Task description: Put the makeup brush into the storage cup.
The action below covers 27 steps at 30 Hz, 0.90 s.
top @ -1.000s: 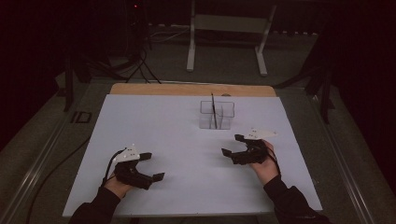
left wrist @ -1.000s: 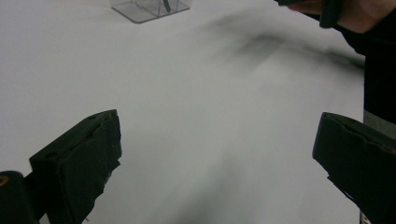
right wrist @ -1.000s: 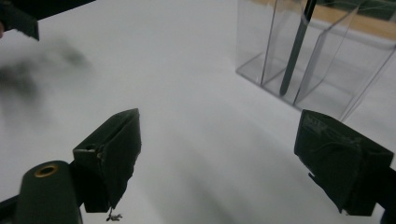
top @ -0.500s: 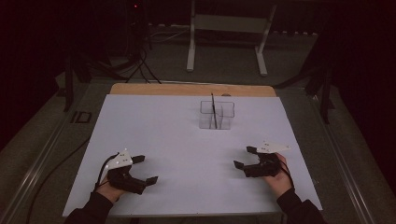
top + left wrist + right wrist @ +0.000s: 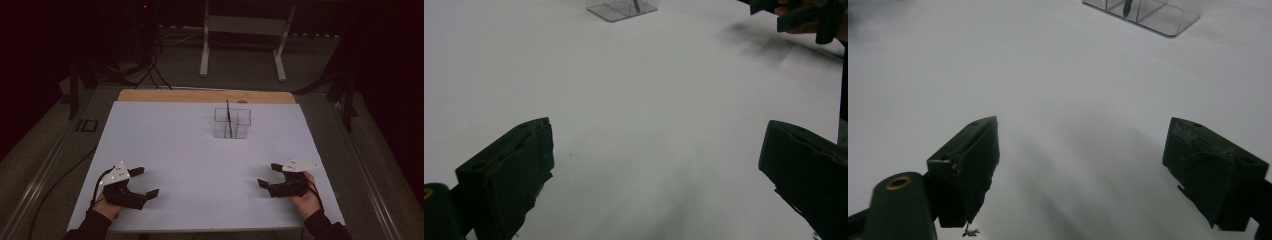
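Note:
A clear plastic box (image 5: 231, 123) with several compartments stands on the white table (image 5: 190, 145), toward the far middle. A thin dark stick (image 5: 228, 116) stands upright inside it. My left gripper (image 5: 146, 181) rests near the front left edge, jaws wide apart with nothing between them. My right gripper (image 5: 268, 175) sits near the front right edge, also open and holding nothing. The left gripper view has my left gripper (image 5: 656, 165) over bare white surface, the box (image 5: 621, 7) far ahead and the other gripper (image 5: 804, 15) at top right. In the right gripper view, my right gripper (image 5: 1083, 160) is over bare table, with the box (image 5: 1143, 12) ahead.
A wooden strip (image 5: 205, 95) runs along the table's far edge. Behind it on the floor are a metal stand (image 5: 245, 45) and cables (image 5: 150, 70). A small black item (image 5: 89, 125) lies off the table's left side.
Both grippers have drawn back toward the front edge. The right one also shifted to the right, away from the box. Both stayed open.

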Each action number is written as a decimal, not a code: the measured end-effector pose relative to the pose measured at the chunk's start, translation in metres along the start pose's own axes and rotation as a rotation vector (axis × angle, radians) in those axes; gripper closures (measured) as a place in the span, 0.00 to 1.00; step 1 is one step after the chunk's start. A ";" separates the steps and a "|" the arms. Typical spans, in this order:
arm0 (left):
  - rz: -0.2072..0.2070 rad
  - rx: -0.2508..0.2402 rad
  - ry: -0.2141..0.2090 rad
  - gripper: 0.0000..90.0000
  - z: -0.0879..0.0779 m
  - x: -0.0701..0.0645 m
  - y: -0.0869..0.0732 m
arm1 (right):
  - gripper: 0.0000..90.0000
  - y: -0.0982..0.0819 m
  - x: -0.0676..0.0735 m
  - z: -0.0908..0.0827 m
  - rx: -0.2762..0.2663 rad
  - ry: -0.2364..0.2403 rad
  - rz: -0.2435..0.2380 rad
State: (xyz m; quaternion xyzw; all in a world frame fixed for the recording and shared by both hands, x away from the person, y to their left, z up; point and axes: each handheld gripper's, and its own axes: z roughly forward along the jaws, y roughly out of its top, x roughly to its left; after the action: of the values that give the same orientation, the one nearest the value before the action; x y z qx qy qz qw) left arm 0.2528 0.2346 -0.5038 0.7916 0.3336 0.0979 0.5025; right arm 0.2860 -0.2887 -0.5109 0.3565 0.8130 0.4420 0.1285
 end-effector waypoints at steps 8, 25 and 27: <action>-0.011 -0.019 0.007 0.03 -0.003 0.003 -0.002 | 0.17 -0.007 -0.005 -0.010 -0.015 -0.016 0.018; -0.018 -0.023 0.015 0.03 -0.002 0.002 -0.005 | 0.16 -0.018 -0.011 -0.027 -0.036 -0.032 0.042; -0.021 -0.027 0.013 0.03 -0.002 0.002 -0.005 | 0.16 -0.019 -0.011 -0.027 -0.033 -0.030 0.043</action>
State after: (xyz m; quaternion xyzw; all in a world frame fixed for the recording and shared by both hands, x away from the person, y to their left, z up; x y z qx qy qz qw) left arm 0.2514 0.2388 -0.5075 0.7807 0.3438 0.1025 0.5117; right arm 0.2708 -0.3203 -0.5116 0.3782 0.7958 0.4526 0.1370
